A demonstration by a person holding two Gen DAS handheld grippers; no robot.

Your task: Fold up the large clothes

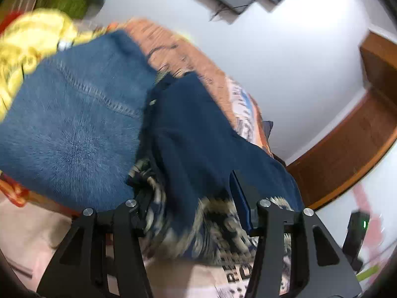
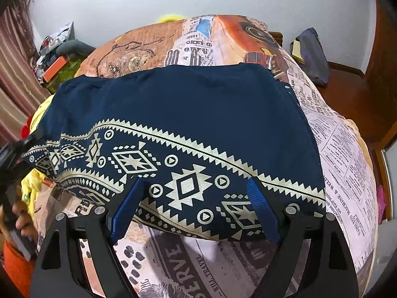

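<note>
Garment (image 2: 178, 104) – navy, patterned band – spread on bed (image 2: 347, 164), long axis across view; left gripper (image 1: 196, 206) fingers clamped on bunched left end, right gripper (image 2: 196, 206) fingers apart, straddling near hem – hem directly ahead

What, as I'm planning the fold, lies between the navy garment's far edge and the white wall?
Bare printed bedsheet, then a scrap of yellow cloth at the bed's far end; the right wrist view shows it.
</note>
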